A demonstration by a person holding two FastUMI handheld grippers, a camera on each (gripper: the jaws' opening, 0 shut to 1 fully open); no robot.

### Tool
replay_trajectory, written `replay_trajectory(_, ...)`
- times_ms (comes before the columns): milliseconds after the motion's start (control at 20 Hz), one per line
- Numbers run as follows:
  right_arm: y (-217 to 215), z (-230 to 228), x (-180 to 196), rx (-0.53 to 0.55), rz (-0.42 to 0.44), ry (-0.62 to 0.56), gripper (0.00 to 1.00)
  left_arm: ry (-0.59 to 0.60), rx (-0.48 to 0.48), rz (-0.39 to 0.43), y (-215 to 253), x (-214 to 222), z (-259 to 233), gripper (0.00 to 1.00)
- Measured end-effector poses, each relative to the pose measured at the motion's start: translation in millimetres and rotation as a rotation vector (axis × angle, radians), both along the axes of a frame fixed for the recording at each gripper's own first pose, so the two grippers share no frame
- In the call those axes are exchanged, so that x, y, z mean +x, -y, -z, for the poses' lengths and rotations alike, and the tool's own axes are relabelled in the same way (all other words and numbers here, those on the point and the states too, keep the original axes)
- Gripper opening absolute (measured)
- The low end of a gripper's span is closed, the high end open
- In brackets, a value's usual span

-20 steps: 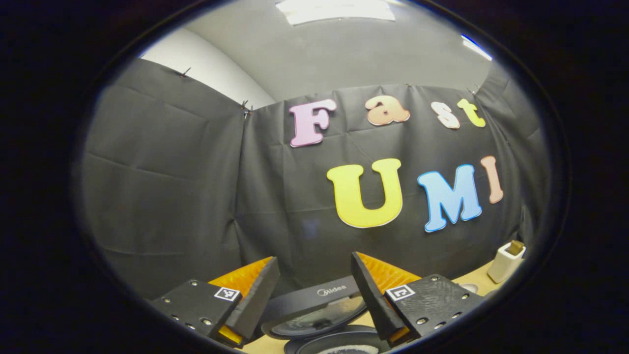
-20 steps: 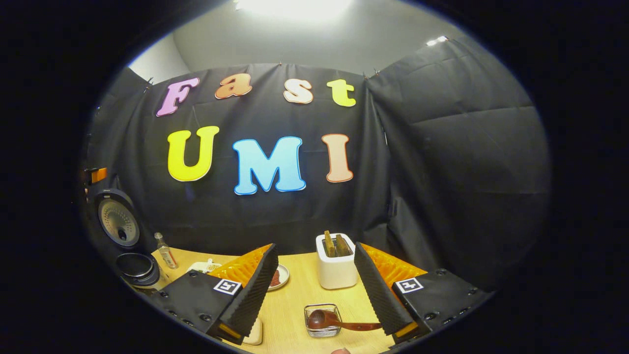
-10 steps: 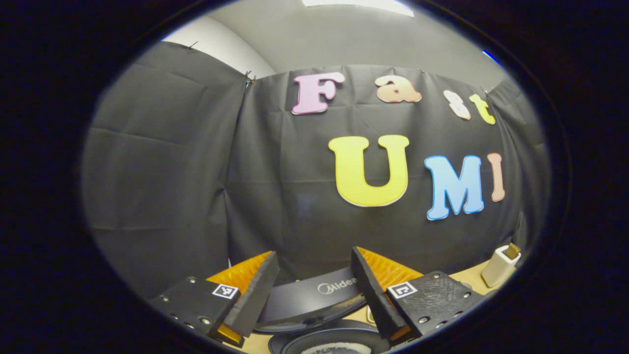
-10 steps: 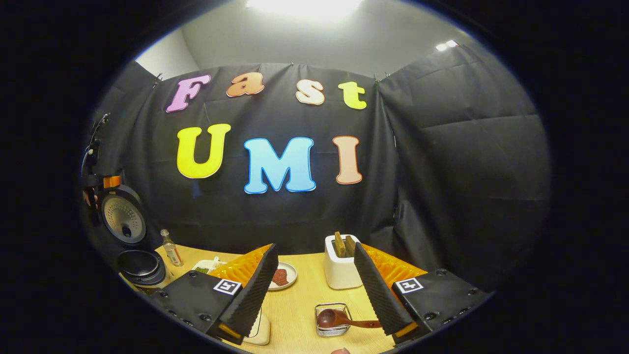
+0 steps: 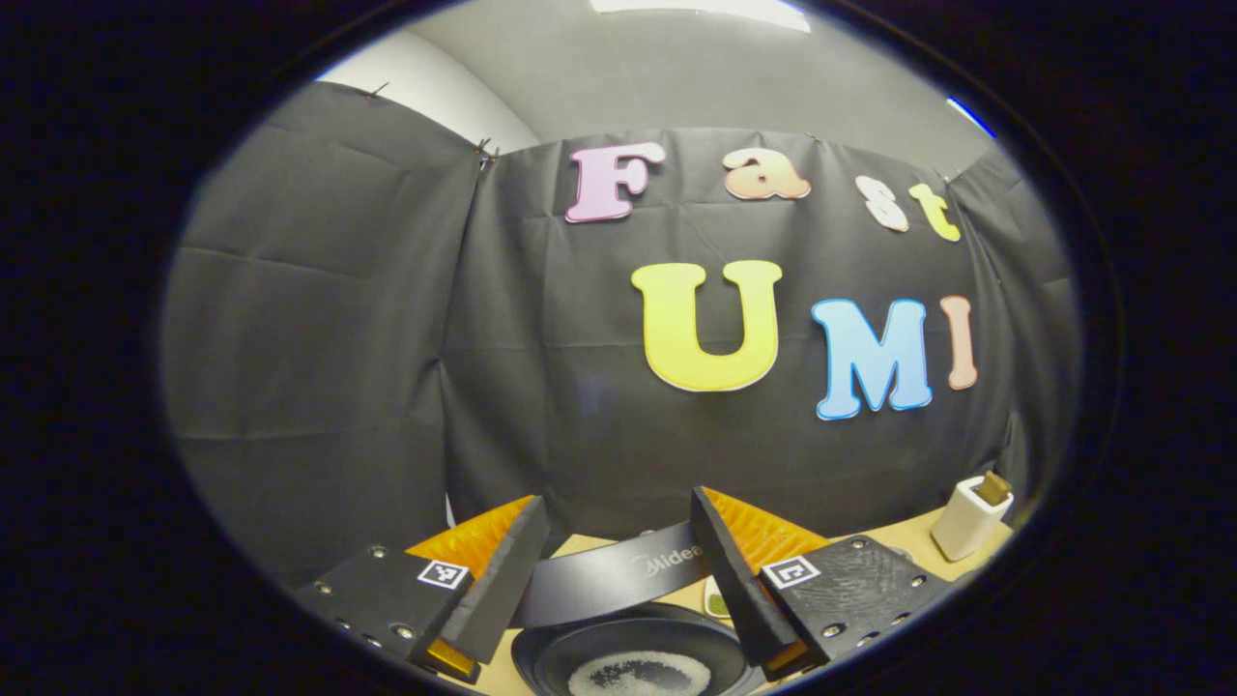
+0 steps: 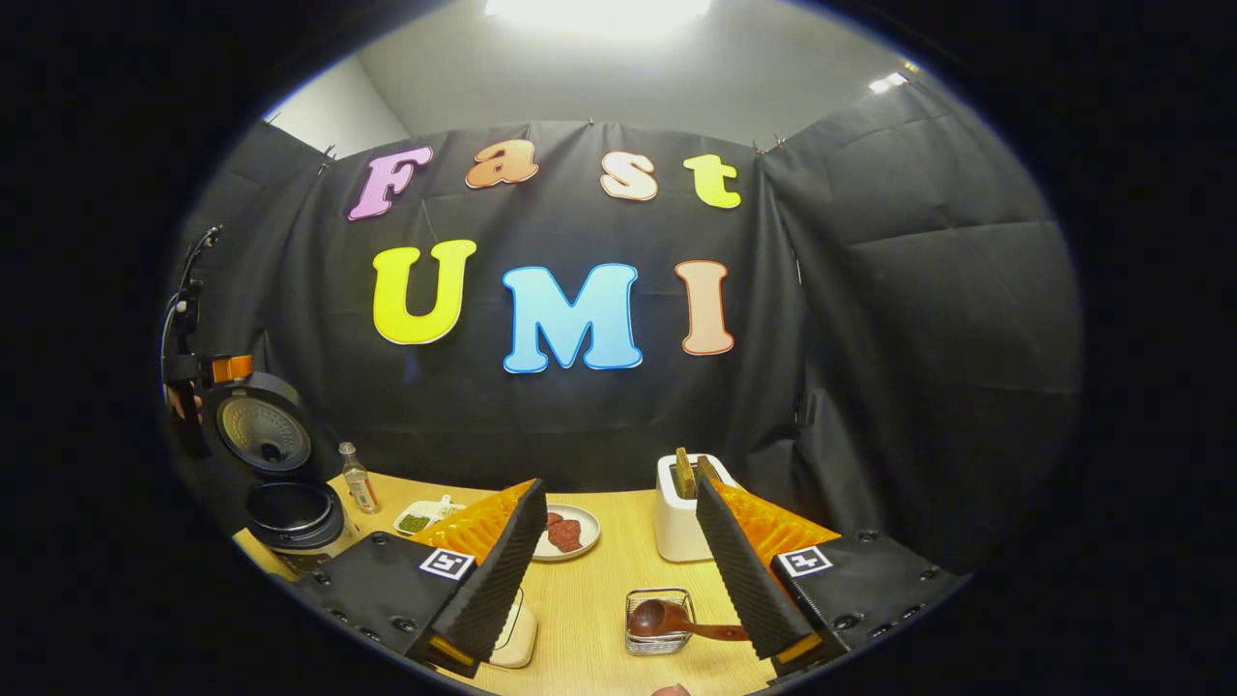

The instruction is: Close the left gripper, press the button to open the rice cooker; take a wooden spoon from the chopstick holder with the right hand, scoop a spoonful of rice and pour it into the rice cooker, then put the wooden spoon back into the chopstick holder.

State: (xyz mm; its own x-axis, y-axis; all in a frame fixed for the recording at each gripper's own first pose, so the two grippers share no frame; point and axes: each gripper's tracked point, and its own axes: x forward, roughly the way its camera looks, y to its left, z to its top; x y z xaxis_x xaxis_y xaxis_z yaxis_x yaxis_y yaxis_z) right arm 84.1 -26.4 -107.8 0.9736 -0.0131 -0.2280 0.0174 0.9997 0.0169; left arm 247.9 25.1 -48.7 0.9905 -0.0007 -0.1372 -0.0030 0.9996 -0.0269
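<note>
Rice cooker [image 6: 280,483] at the table's far left edge in the right gripper view, lid [image 6: 263,433] swung up, pot uncovered; lower and larger in the left gripper view [image 5: 638,657] than a second before, with more of the inner pot and the white grains at its bottom on show. Left gripper [image 5: 618,580] hung above that pot, jaws apart, clasping nothing, aimed level at the cloth wall. Right gripper [image 6: 618,570] well to the right of the cooker, jaws likewise apart and bare, aimed across the table [image 6: 589,619]. Wooden spoon [image 6: 676,621] still lying with its bowl in the wire holder [image 6: 659,623], right of the cooker, handle reaching the right finger. Toaster [image 6: 684,522] behind the holder.
</note>
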Motion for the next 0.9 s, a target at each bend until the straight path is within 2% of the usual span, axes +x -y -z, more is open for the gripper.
replay_trajectory(450,21.3,-1.6,-12.9,0.016,-0.038,0.0,0.98,-0.065,-0.015,0.005,31.7,-50.2,34.6,0.92)
replay_trajectory(800,41.7,1.0,-27.2,0.013,-0.059,-0.01,0.98,-0.117,-0.008,0.008,51.3,-77.7,70.5,0.96)
replay_trajectory(900,46.4,1.3,-30.6,0.013,-0.063,-0.011,0.98,-0.134,-0.011,0.005,56.8,-89.3,83.6,0.93)
